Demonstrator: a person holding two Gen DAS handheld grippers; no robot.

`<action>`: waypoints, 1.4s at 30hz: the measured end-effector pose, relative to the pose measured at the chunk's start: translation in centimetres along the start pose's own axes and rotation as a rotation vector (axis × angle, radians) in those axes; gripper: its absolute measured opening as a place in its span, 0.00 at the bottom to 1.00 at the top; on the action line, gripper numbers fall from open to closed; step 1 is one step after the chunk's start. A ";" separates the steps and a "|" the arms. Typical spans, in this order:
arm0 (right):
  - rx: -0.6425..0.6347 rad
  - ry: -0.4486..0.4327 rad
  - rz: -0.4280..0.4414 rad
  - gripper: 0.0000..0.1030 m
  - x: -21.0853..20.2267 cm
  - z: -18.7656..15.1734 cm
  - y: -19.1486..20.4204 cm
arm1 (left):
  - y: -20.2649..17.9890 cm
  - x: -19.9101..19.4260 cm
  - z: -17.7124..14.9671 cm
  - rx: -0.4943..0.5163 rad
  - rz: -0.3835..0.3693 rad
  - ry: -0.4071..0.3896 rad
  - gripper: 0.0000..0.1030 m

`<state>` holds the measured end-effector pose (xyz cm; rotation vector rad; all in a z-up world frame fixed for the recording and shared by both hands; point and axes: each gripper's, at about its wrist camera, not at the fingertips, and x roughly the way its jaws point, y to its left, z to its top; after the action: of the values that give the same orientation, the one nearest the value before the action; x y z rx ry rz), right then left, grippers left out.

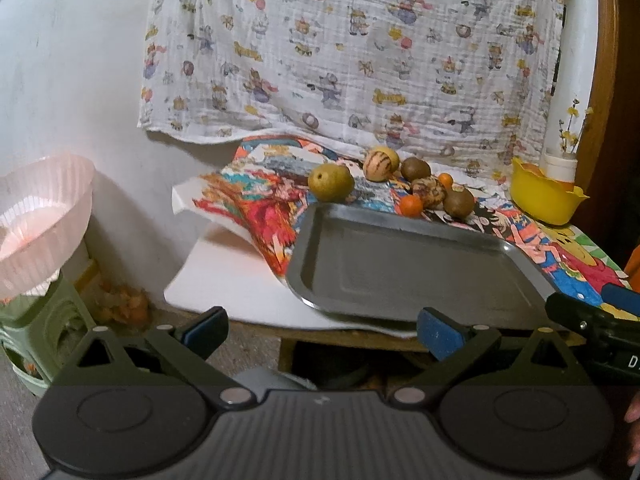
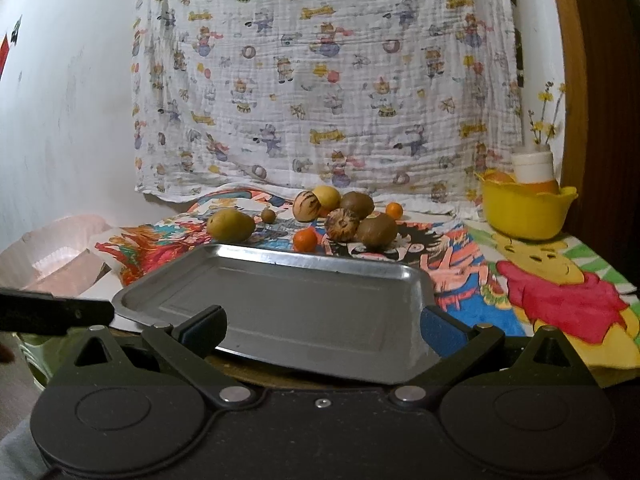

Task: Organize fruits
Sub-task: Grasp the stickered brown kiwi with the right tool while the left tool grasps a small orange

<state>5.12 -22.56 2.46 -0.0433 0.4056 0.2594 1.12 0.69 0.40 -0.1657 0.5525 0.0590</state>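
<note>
A bare steel tray (image 1: 400, 264) (image 2: 280, 296) lies on the colourful cartoon cloth (image 1: 264, 208) (image 2: 552, 280). Behind its far rim sit several fruits: a green-yellow pear (image 1: 331, 183) (image 2: 231, 225), a striped melon (image 1: 379, 164) (image 2: 307, 206), a yellow fruit (image 2: 327, 196), brown kiwis (image 1: 458, 203) (image 2: 376, 229) and small oranges (image 1: 411, 205) (image 2: 305, 239). My left gripper (image 1: 320, 330) hangs open at the tray's near edge, holding nothing. My right gripper (image 2: 322, 328) is open too, over the tray's near rim. The right gripper's arm (image 1: 592, 320) shows in the left wrist view.
A yellow bowl (image 1: 544, 196) (image 2: 524, 208) holding a white bottle stands at the back right. A pink ruffled basket (image 1: 40, 216) and a green stool (image 1: 44, 332) sit left of the table. A printed cloth (image 1: 352, 48) hangs on the wall behind.
</note>
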 end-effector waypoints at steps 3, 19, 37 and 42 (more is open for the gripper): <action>-0.035 0.001 0.001 1.00 0.6 0.5 0.0 | 0.3 0.5 1.1 0.013 -0.001 -0.006 0.99; -0.046 0.088 0.032 1.00 6.6 5.1 -0.5 | 0.5 5.7 8.6 0.042 -0.033 0.076 0.99; -0.110 0.186 0.055 1.00 16.0 9.8 -3.1 | -1.4 14.9 15.4 0.144 -0.092 0.148 0.99; -0.212 0.228 0.082 1.00 18.0 11.0 -5.4 | -3.8 17.0 16.0 0.208 -0.173 0.155 0.99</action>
<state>26.74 -22.36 5.40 -0.2662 0.6061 0.3794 24.27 -0.09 5.42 -0.0149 0.6930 -0.1807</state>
